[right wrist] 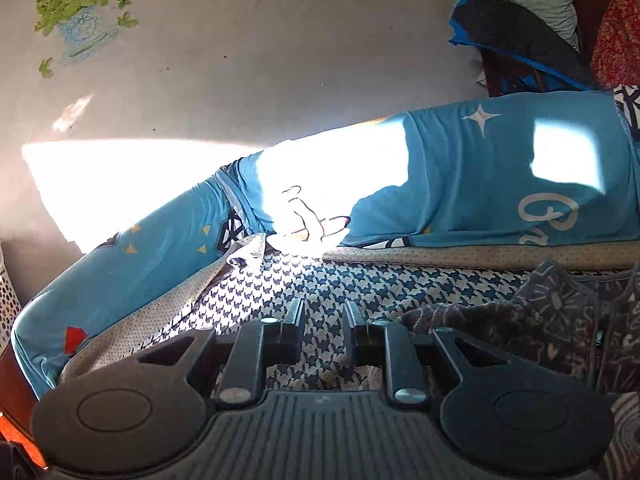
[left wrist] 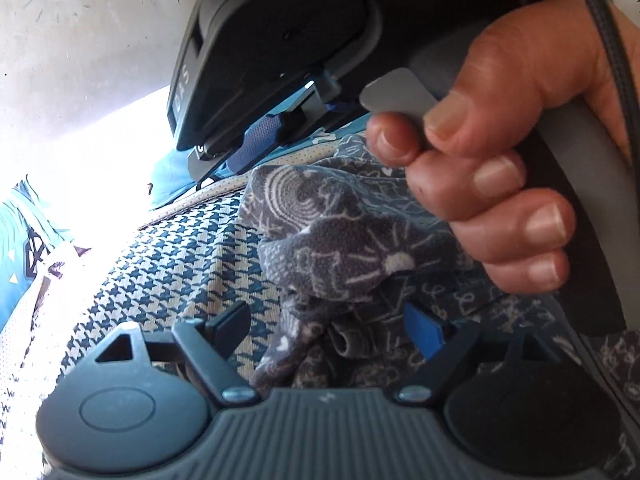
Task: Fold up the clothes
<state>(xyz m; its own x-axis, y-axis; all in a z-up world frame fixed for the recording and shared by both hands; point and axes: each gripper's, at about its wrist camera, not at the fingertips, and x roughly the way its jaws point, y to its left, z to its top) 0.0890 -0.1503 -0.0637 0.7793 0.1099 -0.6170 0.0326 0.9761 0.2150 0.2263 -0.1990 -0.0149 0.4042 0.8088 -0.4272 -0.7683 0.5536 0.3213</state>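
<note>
A dark grey garment with a pale flower print lies bunched on a houndstooth-patterned mat. My left gripper is open, its fingers on either side of a fold of the garment. The right gripper's body fills the top of the left wrist view, held in a hand just above the garment. In the right wrist view my right gripper has its fingers a narrow gap apart with nothing between them, over the mat. The garment lies to its right.
A blue bedsheet with white stars and lettering runs along the wall behind the mat, partly in bright sunlight. A wall with a plant sticker stands behind. Piled clothes and pillows sit at the far right.
</note>
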